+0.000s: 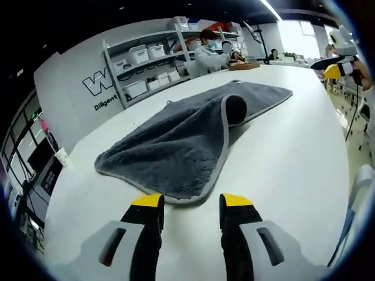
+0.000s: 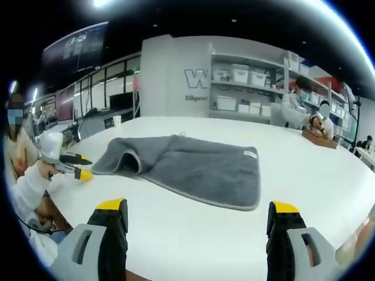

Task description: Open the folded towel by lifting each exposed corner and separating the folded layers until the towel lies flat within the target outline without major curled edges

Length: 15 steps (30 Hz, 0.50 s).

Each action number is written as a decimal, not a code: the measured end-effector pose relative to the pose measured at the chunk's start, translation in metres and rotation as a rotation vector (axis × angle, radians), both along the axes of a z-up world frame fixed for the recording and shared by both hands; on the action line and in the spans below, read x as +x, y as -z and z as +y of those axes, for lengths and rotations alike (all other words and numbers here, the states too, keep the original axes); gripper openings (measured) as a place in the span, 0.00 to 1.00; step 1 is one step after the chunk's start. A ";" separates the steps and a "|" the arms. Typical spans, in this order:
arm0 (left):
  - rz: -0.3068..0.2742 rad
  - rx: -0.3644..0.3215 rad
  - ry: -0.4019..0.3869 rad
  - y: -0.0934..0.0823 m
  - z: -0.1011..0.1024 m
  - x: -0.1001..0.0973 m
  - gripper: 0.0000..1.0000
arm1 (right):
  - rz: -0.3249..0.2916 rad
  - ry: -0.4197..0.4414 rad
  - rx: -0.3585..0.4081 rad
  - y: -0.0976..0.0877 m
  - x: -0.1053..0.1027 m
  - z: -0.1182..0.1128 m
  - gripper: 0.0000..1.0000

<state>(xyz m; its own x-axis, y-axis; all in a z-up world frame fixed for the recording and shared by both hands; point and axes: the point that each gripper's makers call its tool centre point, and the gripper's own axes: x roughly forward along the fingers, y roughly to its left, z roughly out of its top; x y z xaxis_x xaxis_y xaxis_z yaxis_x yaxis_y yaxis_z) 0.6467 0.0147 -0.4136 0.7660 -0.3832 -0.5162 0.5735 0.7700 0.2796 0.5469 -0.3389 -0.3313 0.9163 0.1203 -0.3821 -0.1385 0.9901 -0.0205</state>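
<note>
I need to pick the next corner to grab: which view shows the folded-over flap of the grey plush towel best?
The left gripper view: the folded-over flap of the grey plush towel lies close, just ahead of the left gripper, its pale edge running clearly. The right gripper view shows it farther off and side-on.

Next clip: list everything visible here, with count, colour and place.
towel: 1, grey, on the table, one part folded over
table: 1, white, under the towel
shelves: 1 unit, white with white bins, by the back wall
people: 2, seated at the table's far end
wooden tray: 1, brown, before them
cup: 1, white, table edge
left hand-held gripper: open, near the towel's corner
right hand-held gripper: open wide, off the towel
</note>
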 end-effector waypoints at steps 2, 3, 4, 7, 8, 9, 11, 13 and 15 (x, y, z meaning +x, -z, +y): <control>-0.005 0.004 0.002 0.000 -0.001 0.002 0.35 | -0.001 0.003 0.001 0.000 0.000 -0.001 0.99; -0.008 0.007 0.003 0.000 -0.001 0.004 0.35 | 0.000 0.005 0.000 0.000 0.000 -0.001 0.99; -0.012 0.011 0.001 -0.001 -0.001 0.005 0.34 | 0.003 0.007 -0.004 0.001 0.000 -0.002 0.99; -0.019 0.023 0.004 0.000 -0.002 0.009 0.32 | 0.005 0.008 -0.003 0.001 0.000 -0.002 0.99; -0.023 0.026 0.007 0.000 -0.002 0.010 0.31 | 0.005 0.007 -0.002 0.001 0.000 -0.002 0.99; -0.026 0.028 0.009 0.001 -0.003 0.011 0.30 | 0.005 0.006 -0.003 0.001 0.000 -0.002 0.99; -0.016 0.023 0.015 0.002 -0.004 0.012 0.28 | 0.005 0.004 -0.004 0.001 0.000 -0.002 0.99; -0.006 0.018 0.015 0.002 -0.005 0.013 0.27 | 0.006 0.004 -0.004 0.001 0.001 -0.002 0.99; -0.006 0.019 0.018 0.003 -0.005 0.013 0.25 | 0.009 0.004 -0.006 0.002 0.001 -0.002 0.99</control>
<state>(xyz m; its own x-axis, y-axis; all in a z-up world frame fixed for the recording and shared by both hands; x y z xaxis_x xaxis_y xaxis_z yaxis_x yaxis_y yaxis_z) 0.6601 0.0097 -0.4164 0.7624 -0.3873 -0.5185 0.5854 0.7542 0.2974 0.5477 -0.3407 -0.3333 0.9134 0.1143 -0.3907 -0.1346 0.9906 -0.0248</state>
